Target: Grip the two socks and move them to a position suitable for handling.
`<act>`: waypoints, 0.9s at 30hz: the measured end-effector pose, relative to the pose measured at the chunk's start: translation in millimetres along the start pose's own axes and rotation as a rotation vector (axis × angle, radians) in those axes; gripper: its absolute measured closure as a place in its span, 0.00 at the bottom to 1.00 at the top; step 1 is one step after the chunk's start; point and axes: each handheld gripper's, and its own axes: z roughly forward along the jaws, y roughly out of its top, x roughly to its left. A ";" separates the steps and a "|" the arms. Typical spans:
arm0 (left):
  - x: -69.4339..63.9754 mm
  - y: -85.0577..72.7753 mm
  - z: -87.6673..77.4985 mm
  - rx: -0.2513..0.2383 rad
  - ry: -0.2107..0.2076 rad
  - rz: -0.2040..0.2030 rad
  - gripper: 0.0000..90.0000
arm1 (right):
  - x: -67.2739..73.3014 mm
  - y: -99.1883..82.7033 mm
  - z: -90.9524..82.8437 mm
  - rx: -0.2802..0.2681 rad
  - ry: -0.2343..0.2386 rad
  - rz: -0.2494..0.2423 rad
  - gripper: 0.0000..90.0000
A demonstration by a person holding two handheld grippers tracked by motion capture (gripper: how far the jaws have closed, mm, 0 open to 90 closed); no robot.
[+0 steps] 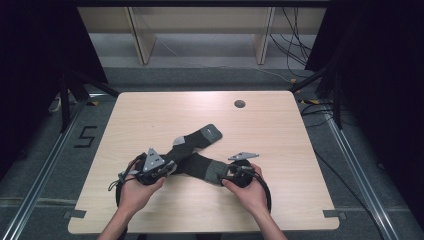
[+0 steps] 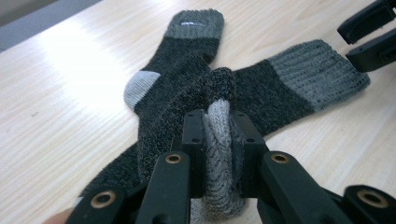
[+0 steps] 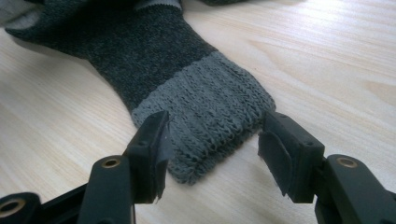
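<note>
Socks first: two dark grey knitted wool socks [image 1: 196, 150] with lighter grey cuffs, heels and toes lie crossed over each other near the middle of the pale wooden table [image 1: 150, 115]. They look soft, floppy and light, so I'd guess they sag and fold wherever they aren't supported, and the knit should give the rubber pads plenty of bite, no slipping. Best spots to grab look like the ends, toe or ribbed cuff, since a pinch in the middle would just bunch it.

The left gripper [image 2: 218, 140] is clamped tight on the light grey toe end [image 2: 217, 154] of one sock, a thick wad of knit squeezed between its jaws, with that end lifted a bit off the table. The right gripper [image 3: 212, 144] sits low over the wood with its jaws spread wide on either side of the ribbed grey cuff [image 3: 210, 109] of the other sock, gripping nothing yet.

Both hands come in from the near edge, forearms angled inward, grippers pointing at each other.
</note>
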 end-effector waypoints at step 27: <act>24.9 15.1 -14.9 -0.074 0.066 -0.033 0.87 | 4.2 6.8 10.9 0.085 -0.009 0.026 0.80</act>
